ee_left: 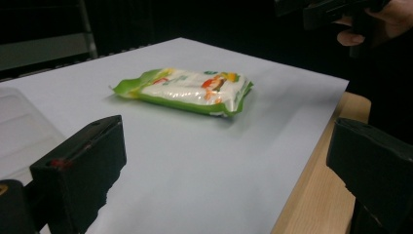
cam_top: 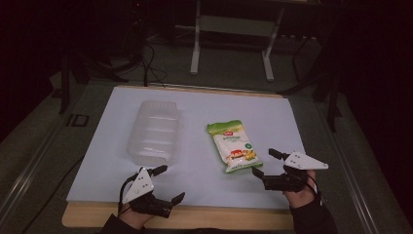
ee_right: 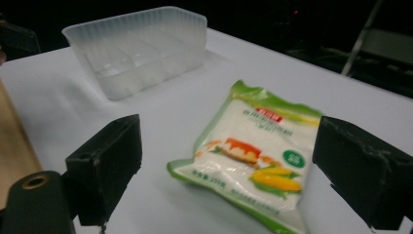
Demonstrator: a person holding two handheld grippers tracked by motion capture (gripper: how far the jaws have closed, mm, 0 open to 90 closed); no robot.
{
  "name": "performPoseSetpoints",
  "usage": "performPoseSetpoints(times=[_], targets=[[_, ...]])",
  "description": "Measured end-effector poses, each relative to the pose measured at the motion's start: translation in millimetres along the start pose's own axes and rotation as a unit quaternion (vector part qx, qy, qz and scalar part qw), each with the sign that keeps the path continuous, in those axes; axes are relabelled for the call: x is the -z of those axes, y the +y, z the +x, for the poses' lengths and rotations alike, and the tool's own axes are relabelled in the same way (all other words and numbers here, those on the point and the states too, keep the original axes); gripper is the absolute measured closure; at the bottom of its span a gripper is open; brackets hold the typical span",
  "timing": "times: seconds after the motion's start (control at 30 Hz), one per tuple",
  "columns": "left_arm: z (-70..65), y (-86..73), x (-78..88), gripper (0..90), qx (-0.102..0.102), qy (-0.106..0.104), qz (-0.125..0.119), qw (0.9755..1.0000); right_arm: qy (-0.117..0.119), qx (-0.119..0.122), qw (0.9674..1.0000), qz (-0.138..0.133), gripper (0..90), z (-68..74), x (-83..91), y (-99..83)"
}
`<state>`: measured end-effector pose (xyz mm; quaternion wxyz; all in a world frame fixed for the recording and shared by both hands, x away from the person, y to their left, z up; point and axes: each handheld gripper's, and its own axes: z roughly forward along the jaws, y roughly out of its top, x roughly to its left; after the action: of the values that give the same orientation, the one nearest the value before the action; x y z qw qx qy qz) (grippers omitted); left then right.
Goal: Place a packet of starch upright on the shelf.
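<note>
Left gripper: your black two-jaw left gripper (cam_top: 168,184) sits at the near left of the table, jaws spread wide with nothing between them. It hovers over the near edge of the sheet, just in front of the tray.
Right gripper: your black two-jaw right gripper (cam_top: 264,163) is at the near right, jaws also wide apart and empty. They point toward the packet's near end and stand just beside it, without touching it.
Packet: the green-edged white plastic food packet with a corn picture (cam_top: 233,146) lies flat on the sheet, right of centre. In your right gripper view it (ee_right: 255,151) lies between and just beyond the jaws.
Tray: the clear ribbed plastic tray (cam_top: 154,131) rests left of centre, apart from the packet.
Surface: a white sheet (cam_top: 204,107) covers the light wooden table (cam_top: 219,218), whose bare edge shows along your side.
</note>
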<state>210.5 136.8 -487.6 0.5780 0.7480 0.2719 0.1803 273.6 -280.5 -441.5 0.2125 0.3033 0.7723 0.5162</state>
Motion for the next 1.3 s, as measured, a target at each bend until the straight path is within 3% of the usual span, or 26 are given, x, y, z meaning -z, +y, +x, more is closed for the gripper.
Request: performPoseSetpoints(times=[0.1,0.23,0.4,0.5,0.63,0.93,1.3], targets=[[2.9,1.0,-1.0,1.3,0.008,0.002,-0.003,1.0,-0.003,0.002,1.0,-0.007,10.8,-2.6,2.8,6.4],[7.8,2.1,-1.1,1.2,0.015,0.01,-0.007,0.9998,-0.014,-0.015,0.9996,-0.021,10.8,-11.7,7.3,23.5],[8.3,2.9,-1.7,1.3,0.011,0.012,0.001,0.9999,-0.029,0.003,0.999,-0.034,10.7,-17.3,5.9,36.4],[7.7,2.8,-1.8,1.3,0.011,0.014,0.006,0.9998,-0.034,0.01,0.999,-0.027,10.8,-19.8,2.5,41.7],[7.3,2.5,-1.4,1.3,0.013,0.015,0.008,0.9998,-0.04,-0.001,0.999,-0.018,11.1,-28.2,-7.4,52.0],[4.3,2.2,-0.6,1.3,0.008,0.016,0.007,0.9998,-0.046,0.002,0.9988,-0.018,13.0,-40.3,-24.1,59.6],[5.3,1.3,-0.6,1.3,0.011,0.022,0.011,0.9996,-0.042,-0.01,0.999,0.012,14.0,-65.5,-66.5,59.7]])
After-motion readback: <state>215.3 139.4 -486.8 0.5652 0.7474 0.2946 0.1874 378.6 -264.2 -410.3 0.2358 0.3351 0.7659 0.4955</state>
